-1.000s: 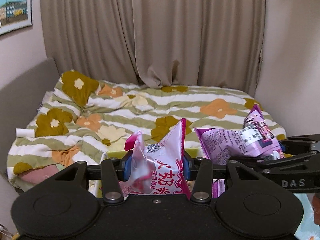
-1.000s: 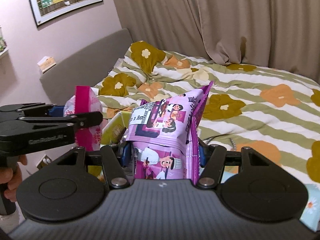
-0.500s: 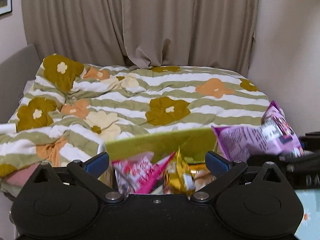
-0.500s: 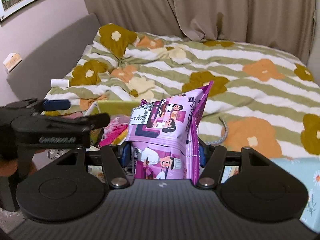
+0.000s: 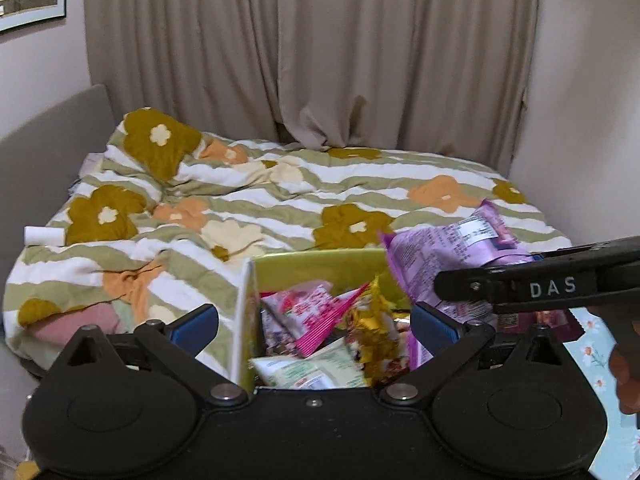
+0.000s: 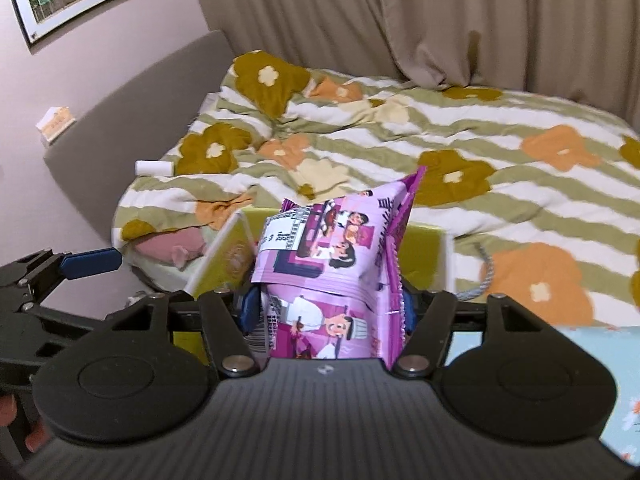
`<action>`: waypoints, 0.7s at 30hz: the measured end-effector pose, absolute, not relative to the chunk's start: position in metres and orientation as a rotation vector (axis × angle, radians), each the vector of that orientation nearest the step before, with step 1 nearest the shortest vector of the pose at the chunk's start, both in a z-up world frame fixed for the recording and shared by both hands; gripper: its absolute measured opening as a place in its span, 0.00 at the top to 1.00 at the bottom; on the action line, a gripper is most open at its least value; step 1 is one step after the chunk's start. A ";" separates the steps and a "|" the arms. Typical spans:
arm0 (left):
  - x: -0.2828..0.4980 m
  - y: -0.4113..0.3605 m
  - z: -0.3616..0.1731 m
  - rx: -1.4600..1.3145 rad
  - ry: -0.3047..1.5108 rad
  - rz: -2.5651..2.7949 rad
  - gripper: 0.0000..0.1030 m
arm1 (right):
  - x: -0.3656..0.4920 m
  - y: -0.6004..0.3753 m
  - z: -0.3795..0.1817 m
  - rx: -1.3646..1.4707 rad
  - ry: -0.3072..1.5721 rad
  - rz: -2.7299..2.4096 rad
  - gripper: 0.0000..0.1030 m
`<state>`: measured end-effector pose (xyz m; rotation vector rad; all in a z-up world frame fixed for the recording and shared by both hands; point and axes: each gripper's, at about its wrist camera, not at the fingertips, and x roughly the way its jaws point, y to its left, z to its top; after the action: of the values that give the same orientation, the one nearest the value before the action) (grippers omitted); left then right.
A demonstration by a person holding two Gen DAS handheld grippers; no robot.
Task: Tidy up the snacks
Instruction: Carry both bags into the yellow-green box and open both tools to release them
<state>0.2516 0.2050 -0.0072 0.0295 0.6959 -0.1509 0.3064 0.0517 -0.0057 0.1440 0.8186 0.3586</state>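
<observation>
My left gripper (image 5: pixel 314 326) is open and empty, its blue pads spread above a yellow-green box (image 5: pixel 316 266). The box holds several snack packets, among them a pink-and-white packet (image 5: pixel 308 316) and a gold one (image 5: pixel 374 332). My right gripper (image 6: pixel 326 308) is shut on a purple snack bag (image 6: pixel 340 264) with cartoon figures and holds it over the box (image 6: pixel 420 256). In the left wrist view the purple bag (image 5: pixel 444 248) hangs at the box's right side, with the right gripper's black arm (image 5: pixel 536 284) in front of it. The left gripper (image 6: pixel 90 262) shows at the left in the right wrist view.
The box stands at the near edge of a bed with a green-striped flowered duvet (image 5: pixel 280 196). A white roll (image 5: pixel 44 236) lies on the bed's left side. A grey headboard (image 6: pixel 132 116) and curtains (image 5: pixel 312 52) border the bed. A light-blue flowered cloth (image 5: pixel 592 356) lies at the right.
My left gripper opened and let go of the pink-and-white packet, which now lies in the box. My right gripper moved over the box, still holding the purple bag.
</observation>
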 end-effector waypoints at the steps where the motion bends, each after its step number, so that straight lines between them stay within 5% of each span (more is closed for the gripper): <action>1: 0.251 0.206 -0.009 0.029 0.704 -0.143 0.00 | 0.308 0.052 -0.009 0.168 0.822 0.365 0.02; 21: 0.210 0.192 0.012 0.037 0.689 -0.159 0.00 | 0.244 0.016 0.025 0.149 0.705 0.269 0.00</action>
<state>0.2101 0.1919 0.0117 0.0374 0.6886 -0.1588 0.2436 0.0163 0.0245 0.1492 0.7052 0.2688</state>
